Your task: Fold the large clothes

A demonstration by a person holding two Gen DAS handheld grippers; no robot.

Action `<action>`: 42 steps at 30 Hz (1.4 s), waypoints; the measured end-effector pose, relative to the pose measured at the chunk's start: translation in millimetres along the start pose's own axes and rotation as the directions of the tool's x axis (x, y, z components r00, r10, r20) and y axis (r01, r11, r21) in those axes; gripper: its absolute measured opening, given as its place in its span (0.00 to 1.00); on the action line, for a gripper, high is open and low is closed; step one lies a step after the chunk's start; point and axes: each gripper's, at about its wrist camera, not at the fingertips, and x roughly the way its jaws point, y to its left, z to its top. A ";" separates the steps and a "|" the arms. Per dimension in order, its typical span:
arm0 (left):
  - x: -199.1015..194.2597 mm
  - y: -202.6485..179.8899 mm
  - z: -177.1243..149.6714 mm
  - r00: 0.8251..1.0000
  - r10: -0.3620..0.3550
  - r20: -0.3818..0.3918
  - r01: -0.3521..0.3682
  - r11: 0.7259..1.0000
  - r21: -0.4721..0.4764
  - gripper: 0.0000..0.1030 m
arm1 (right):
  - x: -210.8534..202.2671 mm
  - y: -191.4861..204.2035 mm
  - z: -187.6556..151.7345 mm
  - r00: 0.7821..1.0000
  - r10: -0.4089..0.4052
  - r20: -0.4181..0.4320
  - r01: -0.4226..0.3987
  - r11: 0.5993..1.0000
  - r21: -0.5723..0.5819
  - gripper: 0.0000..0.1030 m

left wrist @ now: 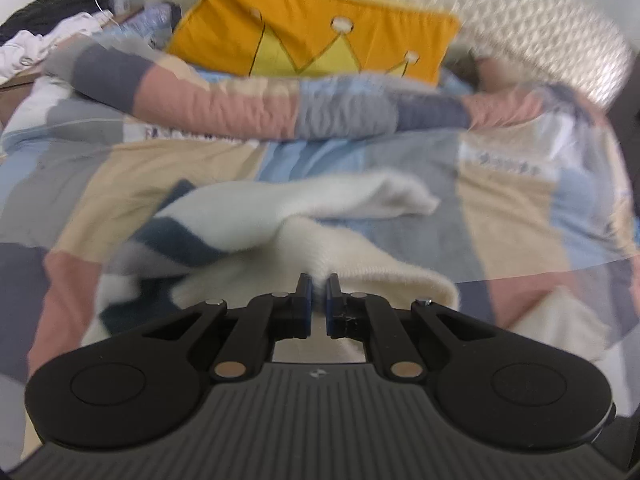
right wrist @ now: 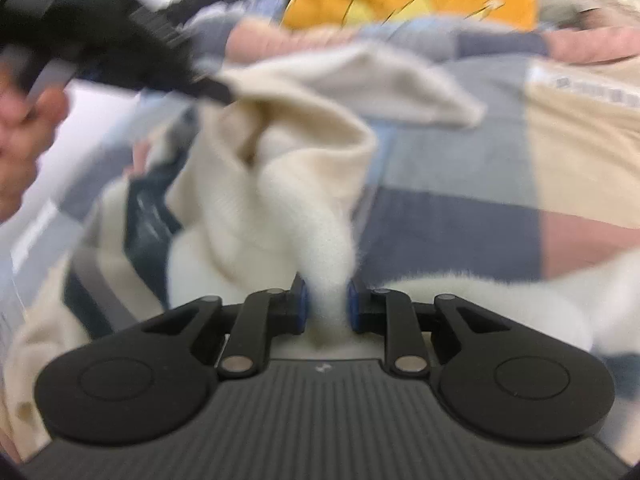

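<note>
Two grippers are at work, one in each of my hands, and both have a bite of the same cream knit sweater (left wrist: 352, 252). At the bottom centre of the left wrist view, my left gripper (left wrist: 318, 286) is pressed nearly together, with a thin fold of the cream knit pinched between its blue pads. In the right wrist view my right gripper (right wrist: 324, 292) clamps a thicker bunch of the sweater (right wrist: 280, 184), which rises from between the pads toward the middle of the frame.

Beyond the tips, the sweater lies rumpled on a patchwork duvet (left wrist: 500, 208) of beige, grey, blue and pink blocks. Dark blue stripes of the knit show at lower left of the left view, and a cream sleeve (left wrist: 384, 196) stretches to the right across mid-frame. In the upper left of the right view I see my left gripper (right wrist: 224, 94), blurred, gripping the sweater's far edge, with my hand (right wrist: 24, 120) at the frame's edge.

Farther back, a rolled ridge of duvet crosses the frame, and behind it leans an orange cushion (left wrist: 320, 12) with a yellow crown.
</note>
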 end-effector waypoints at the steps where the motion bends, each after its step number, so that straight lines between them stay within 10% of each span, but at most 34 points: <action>1: -17.1 -0.7 -6.8 1.000 -0.008 0.010 0.008 1.000 -0.005 0.07 | -17.8 -2.1 -2.1 1.000 -0.003 0.031 0.002 1.000 0.024 0.22; 21: -300.6 -16.3 -280.0 0.952 -0.263 0.159 0.262 0.965 0.027 0.07 | -209.9 65.4 -162.9 0.945 -0.133 0.300 0.094 0.986 0.138 0.22; 30: -277.3 -18.1 -408.5 0.946 -0.266 0.184 0.268 0.963 0.015 0.07 | -198.8 85.4 -258.9 0.940 -0.204 0.274 0.145 0.964 0.222 0.22; 38: -203.6 -4.8 -455.8 0.951 -0.287 0.113 0.294 0.954 -0.052 0.07 | -185.4 74.9 -297.2 0.951 -0.187 0.246 0.095 0.935 0.341 0.28; 40: -202.1 2.3 -454.6 0.941 -0.312 0.127 0.323 0.943 -0.076 0.07 | -189.2 78.3 -299.6 0.951 -0.183 0.249 0.092 0.936 0.339 0.36; 42: -204.9 5.9 -454.0 0.931 -0.333 0.147 0.348 0.933 -0.089 0.07 | -193.1 85.4 -302.9 0.945 -0.184 0.269 0.092 0.942 0.323 0.70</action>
